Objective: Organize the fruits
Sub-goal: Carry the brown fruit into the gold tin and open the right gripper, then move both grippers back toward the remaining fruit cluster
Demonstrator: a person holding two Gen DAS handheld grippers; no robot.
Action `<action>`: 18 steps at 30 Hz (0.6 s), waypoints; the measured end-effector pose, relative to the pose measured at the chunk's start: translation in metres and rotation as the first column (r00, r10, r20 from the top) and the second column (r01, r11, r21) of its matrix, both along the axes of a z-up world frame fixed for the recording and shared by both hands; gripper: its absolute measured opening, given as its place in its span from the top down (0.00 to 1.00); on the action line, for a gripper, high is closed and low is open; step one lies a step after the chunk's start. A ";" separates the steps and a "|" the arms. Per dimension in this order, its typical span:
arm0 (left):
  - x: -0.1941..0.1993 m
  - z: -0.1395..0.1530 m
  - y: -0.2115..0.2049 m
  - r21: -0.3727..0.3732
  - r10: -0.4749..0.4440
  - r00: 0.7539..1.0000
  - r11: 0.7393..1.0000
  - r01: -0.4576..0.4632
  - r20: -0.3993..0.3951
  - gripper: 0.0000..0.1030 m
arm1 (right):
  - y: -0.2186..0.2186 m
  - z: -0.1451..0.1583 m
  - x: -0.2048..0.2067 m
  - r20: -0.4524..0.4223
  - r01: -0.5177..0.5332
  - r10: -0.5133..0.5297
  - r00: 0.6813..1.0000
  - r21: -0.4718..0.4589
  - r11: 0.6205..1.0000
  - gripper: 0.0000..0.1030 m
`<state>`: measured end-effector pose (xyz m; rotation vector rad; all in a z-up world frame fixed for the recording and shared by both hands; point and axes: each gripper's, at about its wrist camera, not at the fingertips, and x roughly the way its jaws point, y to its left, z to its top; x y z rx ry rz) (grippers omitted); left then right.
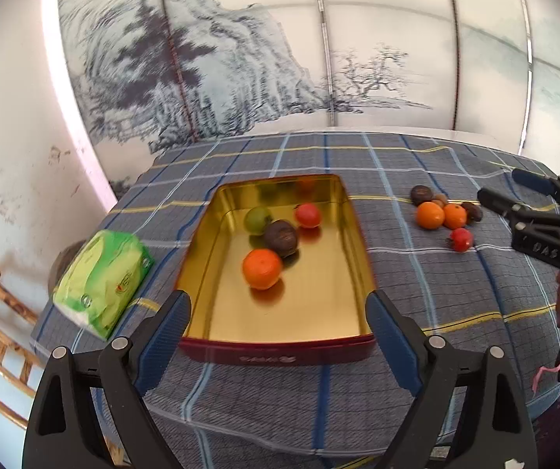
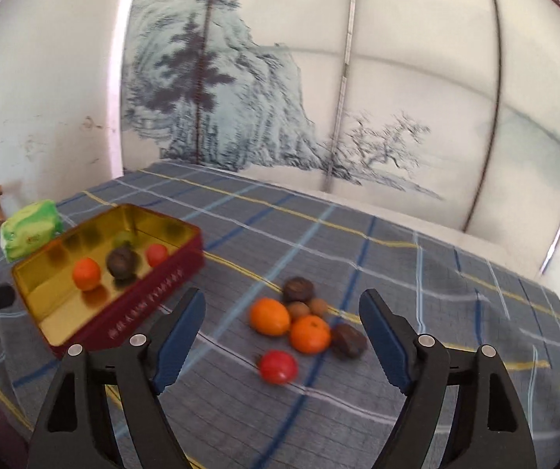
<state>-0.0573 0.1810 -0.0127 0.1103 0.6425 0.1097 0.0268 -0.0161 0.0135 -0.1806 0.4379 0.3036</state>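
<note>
Blue-padded right tool (image 2: pixel 282 324) agape above fruits (image 2: pixel 306 322)

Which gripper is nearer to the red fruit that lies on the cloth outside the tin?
The right gripper. It hovers open just before the red fruit, which lies between its fingers in its view. The left gripper is open at the tin, well aside.

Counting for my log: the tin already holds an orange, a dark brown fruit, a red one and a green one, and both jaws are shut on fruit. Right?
Not quite. The tin contents are right, but both grippers are open and empty: the left gripper in the left wrist view, the right gripper in the right wrist view, above the loose pile.
</note>
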 end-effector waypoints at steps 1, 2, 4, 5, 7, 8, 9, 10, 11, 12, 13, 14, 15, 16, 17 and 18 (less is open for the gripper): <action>0.001 0.000 -0.003 0.004 -0.007 1.000 1.000 0.007 0.002 0.13 | -0.006 -0.004 0.002 -0.014 0.014 -0.014 1.000 0.002 1.000 0.18; 0.002 0.001 -0.008 0.010 -0.018 1.000 1.000 0.018 0.006 0.13 | -0.011 -0.009 0.005 -0.028 0.028 -0.028 0.999 -0.003 1.000 0.18; 0.003 0.001 -0.017 0.024 -0.039 0.999 0.999 0.039 0.012 0.12 | -0.019 -0.018 0.008 -0.051 0.048 -0.048 0.998 -0.014 0.999 0.17; 0.004 0.001 -0.022 0.032 -0.051 0.999 0.998 0.051 0.014 0.12 | -0.022 -0.022 0.010 -0.062 0.056 -0.057 0.996 -0.017 0.998 0.17; 0.007 0.002 -0.031 0.042 -0.073 0.997 0.997 0.072 0.015 0.12 | -0.030 -0.028 0.014 -0.086 0.074 -0.075 0.993 -0.019 0.997 0.16; 0.009 0.002 -0.036 0.048 -0.086 0.996 0.995 0.085 0.017 0.12 | -0.034 -0.031 0.015 -0.097 0.082 -0.083 0.992 -0.018 0.996 0.16; 0.010 0.002 -0.041 0.055 -0.097 0.995 0.994 0.096 0.018 0.11 | -0.040 -0.034 0.018 -0.111 0.094 -0.095 0.989 -0.011 0.996 0.16; 0.012 0.001 -0.045 0.060 -0.104 0.994 0.993 0.103 0.017 0.11 | -0.045 -0.035 0.020 -0.124 0.103 -0.102 0.987 -0.002 0.995 0.15; 0.015 0.001 -0.050 0.066 -0.114 0.993 0.991 0.113 0.015 0.10 | -0.047 -0.037 0.023 -0.133 0.108 -0.107 0.985 0.004 0.994 0.14; 0.017 0.001 -0.054 0.069 -0.125 0.992 0.990 0.123 0.013 0.10 | -0.052 -0.040 0.028 -0.151 0.122 -0.118 0.981 0.013 0.992 0.14; 0.020 0.000 -0.059 0.072 -0.137 0.991 0.988 0.136 0.010 0.10 | -0.056 -0.042 0.030 -0.161 0.131 -0.127 0.979 0.016 0.991 0.14; 0.022 -0.001 -0.063 0.075 -0.145 0.989 0.987 0.144 0.007 0.10 | -0.059 -0.043 0.032 -0.169 0.139 -0.134 0.976 0.018 0.990 0.14; 0.025 -0.001 -0.067 0.078 -0.155 0.988 0.985 0.155 0.003 0.10 | -0.065 -0.045 0.035 -0.180 0.148 -0.141 0.973 0.022 0.989 0.14; 0.028 -0.003 -0.072 0.079 -0.172 0.985 0.982 0.172 -0.001 0.10 | -0.067 -0.047 0.037 -0.195 0.151 -0.143 0.970 0.029 0.988 0.14; 0.030 -0.005 -0.074 0.078 -0.183 0.983 0.980 0.183 -0.004 0.10 | -0.071 -0.048 0.039 -0.208 0.154 -0.143 0.968 0.038 0.987 0.14; 0.034 -0.006 -0.079 0.077 -0.200 0.980 0.977 0.200 -0.010 0.10 | -0.075 -0.049 0.042 -0.219 0.162 -0.147 0.965 0.051 0.985 0.14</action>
